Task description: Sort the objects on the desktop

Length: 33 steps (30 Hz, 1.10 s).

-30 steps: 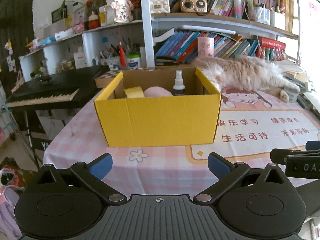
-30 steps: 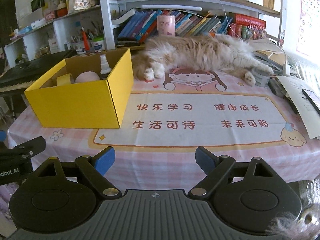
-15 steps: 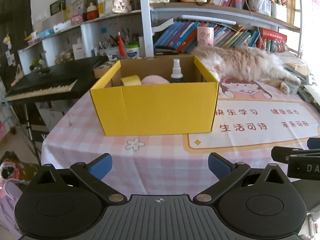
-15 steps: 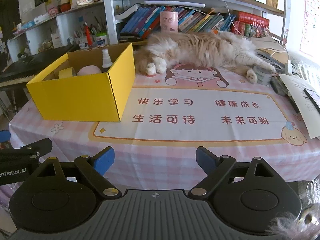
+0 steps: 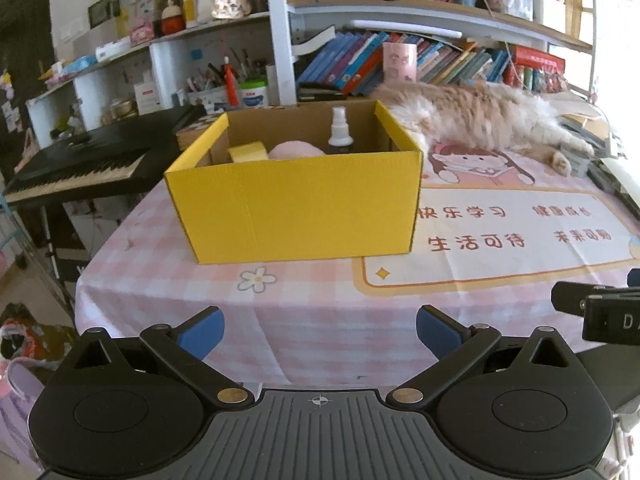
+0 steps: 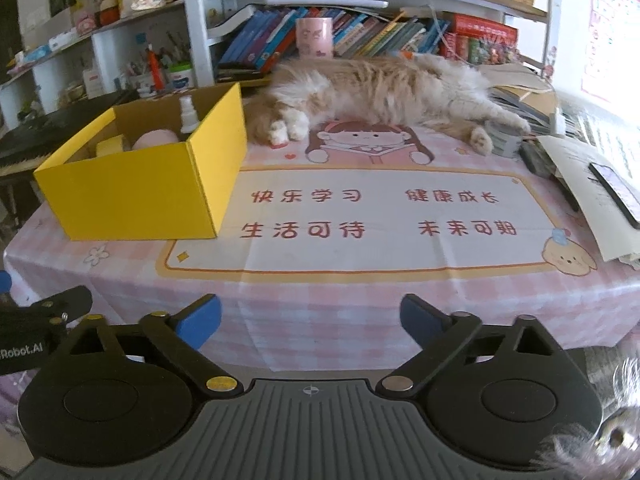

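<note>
A yellow cardboard box (image 5: 294, 206) (image 6: 136, 196) stands on the pink checked tablecloth at the table's left. Inside it I see a white-capped spray bottle (image 5: 340, 130) (image 6: 188, 116), a pink rounded object (image 5: 296, 150) (image 6: 154, 138) and a yellow roll (image 5: 248, 152) (image 6: 108, 146). My left gripper (image 5: 320, 330) hangs open off the table's front edge, below the box, with nothing between its blue pads. My right gripper (image 6: 310, 320) is open at the front edge too; its jaws are opening and hold nothing.
A fluffy cat (image 6: 380, 92) (image 5: 476, 114) lies across the back of the table. Papers and a phone (image 6: 614, 190) lie at the right edge. A keyboard piano (image 5: 80, 160) stands left of the table. Book-filled shelves (image 5: 420, 60) rise behind.
Both views have tilted slightly, so the box and table sit higher in frame. The right gripper's jaws have spread a little wider.
</note>
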Motion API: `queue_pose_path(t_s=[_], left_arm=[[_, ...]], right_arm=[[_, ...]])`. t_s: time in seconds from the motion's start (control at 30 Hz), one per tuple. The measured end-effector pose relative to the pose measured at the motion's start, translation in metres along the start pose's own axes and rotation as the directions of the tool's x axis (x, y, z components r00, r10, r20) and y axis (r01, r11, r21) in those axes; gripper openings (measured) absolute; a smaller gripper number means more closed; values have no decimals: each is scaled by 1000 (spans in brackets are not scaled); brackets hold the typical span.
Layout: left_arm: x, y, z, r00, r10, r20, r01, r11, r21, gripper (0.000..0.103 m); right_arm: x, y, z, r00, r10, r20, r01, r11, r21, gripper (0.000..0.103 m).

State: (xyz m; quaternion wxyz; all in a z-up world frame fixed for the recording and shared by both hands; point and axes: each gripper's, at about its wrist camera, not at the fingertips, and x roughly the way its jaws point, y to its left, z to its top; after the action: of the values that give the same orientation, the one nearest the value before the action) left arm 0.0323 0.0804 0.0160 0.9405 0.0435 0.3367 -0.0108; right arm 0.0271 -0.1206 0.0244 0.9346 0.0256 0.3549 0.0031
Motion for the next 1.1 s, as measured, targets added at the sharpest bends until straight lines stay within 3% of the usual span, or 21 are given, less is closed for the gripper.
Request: queue_pose_path(t_s=[1.1], left_arm=[[-6, -3, 1, 999, -43, 10, 43, 999, -18, 103]], right_arm=[[-4, -6, -4, 1000, -13, -5, 13, 1000, 23, 98]])
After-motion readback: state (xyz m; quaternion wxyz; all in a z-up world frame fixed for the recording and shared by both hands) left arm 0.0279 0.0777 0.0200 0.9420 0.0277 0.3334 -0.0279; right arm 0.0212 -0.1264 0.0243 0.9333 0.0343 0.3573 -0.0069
